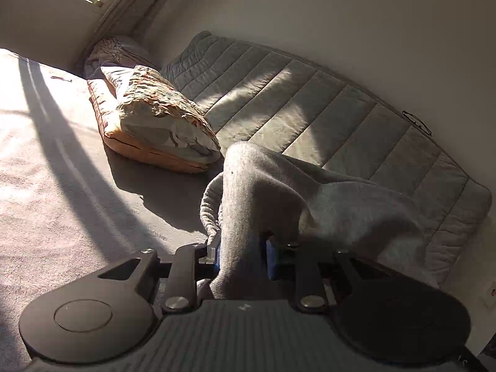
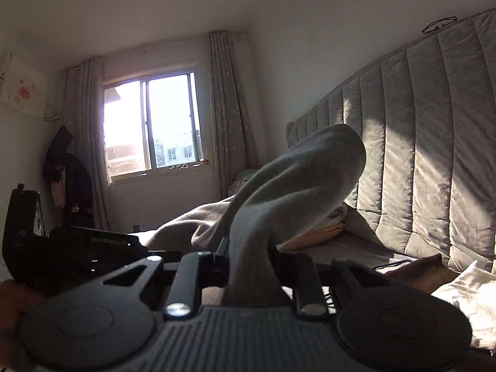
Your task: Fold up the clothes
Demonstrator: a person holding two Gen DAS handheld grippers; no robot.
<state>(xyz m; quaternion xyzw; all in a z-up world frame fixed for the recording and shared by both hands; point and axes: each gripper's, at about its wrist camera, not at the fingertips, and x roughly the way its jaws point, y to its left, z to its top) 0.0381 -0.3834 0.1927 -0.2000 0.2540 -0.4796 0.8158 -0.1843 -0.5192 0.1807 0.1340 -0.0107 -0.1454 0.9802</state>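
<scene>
Left tongs (image 1: 241, 255): nearest the left wrist lens; black linkage, blue pads, jaws drawn in and clamped on a bunch of the grey garment (image 1: 310, 198). Cloth rises from the jaws as a soft hump, then trails off to the right and away, toward the quilted headboard (image 1: 310, 105).

Right tongs (image 2: 248, 259): nearest the right wrist lens; jaws likewise narrowed on a fold of the same grey garment (image 2: 297, 183). Cloth stands up from the grip in a rounded peak and drapes down to the left, toward the other tool, part of which shows at the left edge (image 2: 77, 248).

Grey garment: soft knit, a ribbed edge visible beside the left grip. Held lifted off the bed (image 1: 62, 170) at two points, the span between them sagging. Long axis, as far as can be judged, runs from one tool to the other, across the front of the headboard. Its lower portion is hidden behind the tools; whether any of it rests on the bed cannot be told.

Governing relation: both grips sit at opposite ends of one span, neither nearer than the other. The scene would fit a garment raised to be spread flat as well as one raised to carry one edge over another.

Other items: patterned pillows (image 1: 161, 114) on the bed, well apart from the cloth; window (image 2: 152, 130) with curtains; white bedding (image 2: 465, 297) at right.
</scene>
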